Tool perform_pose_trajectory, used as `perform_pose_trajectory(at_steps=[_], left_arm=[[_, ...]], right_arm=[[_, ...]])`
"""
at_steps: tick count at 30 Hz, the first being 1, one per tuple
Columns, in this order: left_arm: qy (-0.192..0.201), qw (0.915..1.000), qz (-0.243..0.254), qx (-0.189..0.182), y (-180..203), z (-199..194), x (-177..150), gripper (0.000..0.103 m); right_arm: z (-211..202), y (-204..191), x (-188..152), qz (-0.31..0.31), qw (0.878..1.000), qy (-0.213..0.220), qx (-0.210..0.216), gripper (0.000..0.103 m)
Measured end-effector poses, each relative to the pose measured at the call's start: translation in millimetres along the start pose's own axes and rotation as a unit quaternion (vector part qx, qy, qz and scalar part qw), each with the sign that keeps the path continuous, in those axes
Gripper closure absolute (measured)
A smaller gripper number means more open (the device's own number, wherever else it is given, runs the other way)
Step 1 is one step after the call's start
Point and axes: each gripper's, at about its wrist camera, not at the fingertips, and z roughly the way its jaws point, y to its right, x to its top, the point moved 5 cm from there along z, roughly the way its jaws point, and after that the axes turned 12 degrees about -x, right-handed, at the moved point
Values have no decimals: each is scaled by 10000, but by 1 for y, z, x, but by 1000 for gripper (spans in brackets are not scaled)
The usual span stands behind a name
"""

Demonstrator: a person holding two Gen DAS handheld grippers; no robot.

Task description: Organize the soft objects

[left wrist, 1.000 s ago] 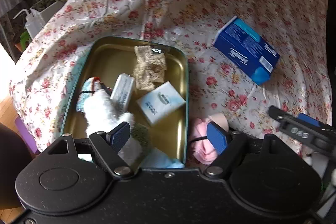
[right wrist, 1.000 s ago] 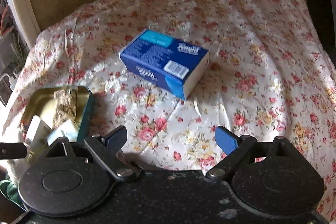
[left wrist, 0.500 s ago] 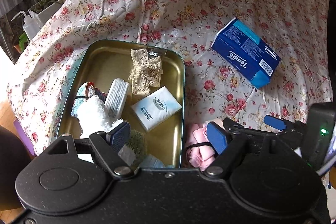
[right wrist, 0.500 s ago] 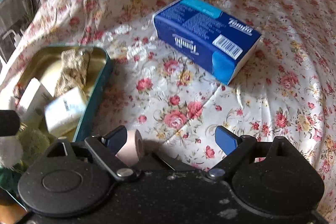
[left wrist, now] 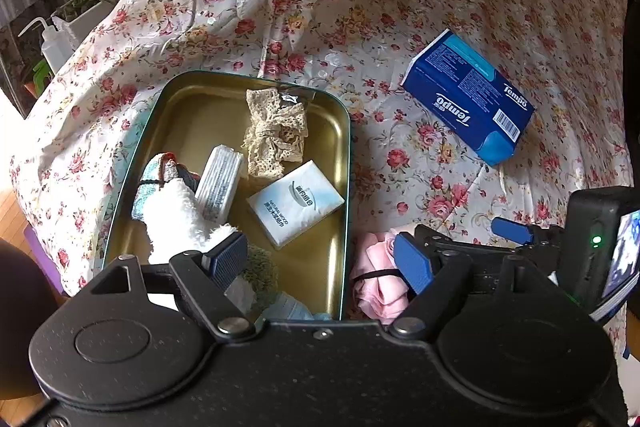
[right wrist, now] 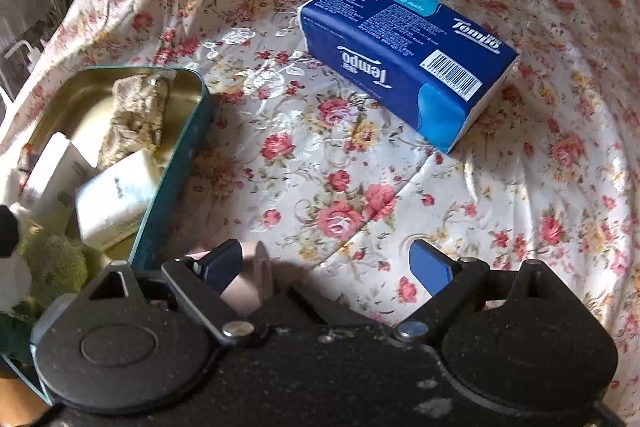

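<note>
we count one teal tin (left wrist: 347, 163) holding two white tissue packs (left wrist: 295, 203) and one lace cloth (left wrist: 276, 135). one blue tissue box (right wrist: 404, 51) and one pink cloth (left wrist: 378, 279) lie outside. both the left gripper (left wrist: 320, 259) and right gripper (right wrist: 328, 263) have fingers spread, pinching nothing.

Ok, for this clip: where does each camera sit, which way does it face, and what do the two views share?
Left wrist: on the left tongs, angled down at the gold tin of soft items and a pink cloth beside it; its own open blue-padded fingers show, and the right tongs enter from the right.
Right wrist: on the right tongs, angled down at the floral cloth, open, tin at left.
Shared: the tin, blue Tempo tissue pack, white tissue packet, lace piece, floral cloth.
</note>
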Motion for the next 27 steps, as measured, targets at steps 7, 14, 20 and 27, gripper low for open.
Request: perform_pose_trajectory(at_steps=[7,14,20,27], left_arm=[[-66,9999,94,-16,7,4,-2,27],[-64,9999,118,-22,7,4,-2,27],[-47,10000,76,-14,6,3,-1,27],[-70,9999,68,-36,6,4,-1,27]], right_arm=[[3,-3,3,-257,9987,222,-385,16],[11,45,12,590,9948,148,-819,21],[-17,0,11,-92,9991,325,267,20],[2,-16,3,-658,9976,208,-55,20]])
